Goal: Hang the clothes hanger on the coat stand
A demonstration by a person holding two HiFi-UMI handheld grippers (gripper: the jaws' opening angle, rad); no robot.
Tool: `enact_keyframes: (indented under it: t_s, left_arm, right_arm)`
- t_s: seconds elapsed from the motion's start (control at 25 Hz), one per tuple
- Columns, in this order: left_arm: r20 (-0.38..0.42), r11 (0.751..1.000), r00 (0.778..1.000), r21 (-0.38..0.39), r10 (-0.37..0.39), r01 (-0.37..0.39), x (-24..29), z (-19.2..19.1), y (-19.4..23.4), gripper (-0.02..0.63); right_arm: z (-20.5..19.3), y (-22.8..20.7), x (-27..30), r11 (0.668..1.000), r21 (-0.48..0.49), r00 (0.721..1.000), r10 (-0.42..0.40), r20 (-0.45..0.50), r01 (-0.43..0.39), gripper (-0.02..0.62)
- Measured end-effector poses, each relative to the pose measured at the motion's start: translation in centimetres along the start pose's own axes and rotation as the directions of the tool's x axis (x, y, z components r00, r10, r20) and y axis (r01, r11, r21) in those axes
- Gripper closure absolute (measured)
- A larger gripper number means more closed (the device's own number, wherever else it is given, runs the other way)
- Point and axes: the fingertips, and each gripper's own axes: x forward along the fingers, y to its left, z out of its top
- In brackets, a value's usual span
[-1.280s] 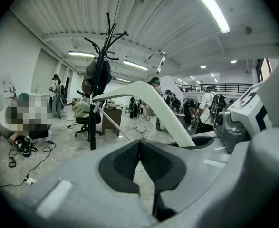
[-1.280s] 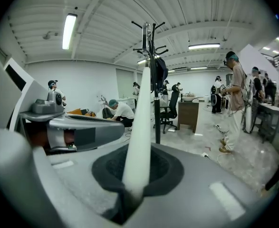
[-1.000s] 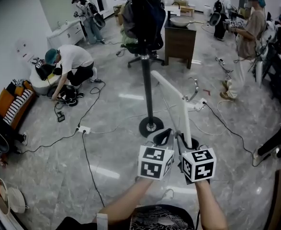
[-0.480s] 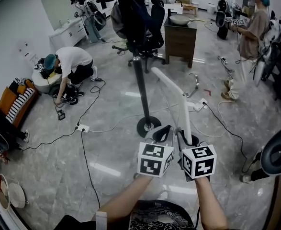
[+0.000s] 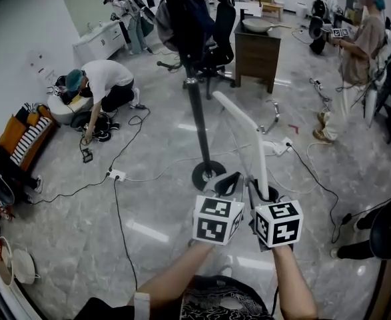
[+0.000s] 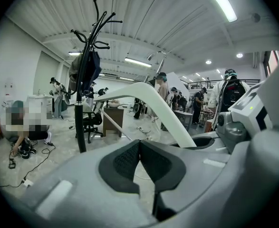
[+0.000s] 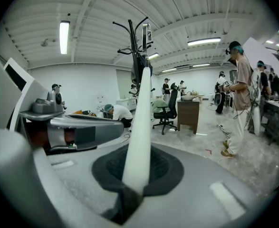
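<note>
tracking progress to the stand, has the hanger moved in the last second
Yes, slightly. In the head view the upper end of the hanger has drifted right, away from the pole of the coat stand.

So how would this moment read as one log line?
right gripper: shut on white hanger | left gripper: shut, empty | coat stand: ahead, hanger not yet hung

Glossy floor [image 5: 155,245], power strip [image 5: 116,175], coat stand [image 5: 197,122]

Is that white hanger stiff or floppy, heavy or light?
Probably stiff: the white hanger holds its angled shape though the right gripper pinches it only near one end. Likely light, since that one grip carries it.
</note>
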Motion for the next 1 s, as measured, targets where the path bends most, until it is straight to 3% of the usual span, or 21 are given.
enact_keyframes:
  t_s: [1.0]
  left_arm:
    - [-0.033,0.995,0.995,-0.019,-0.095,0.095,12.9,4.0,12.7,0.600]
  right_arm:
    - [6.3,-4.9,16.3,0.995,0.011,0.993,-0.100,-0.061,0.101,0.560]
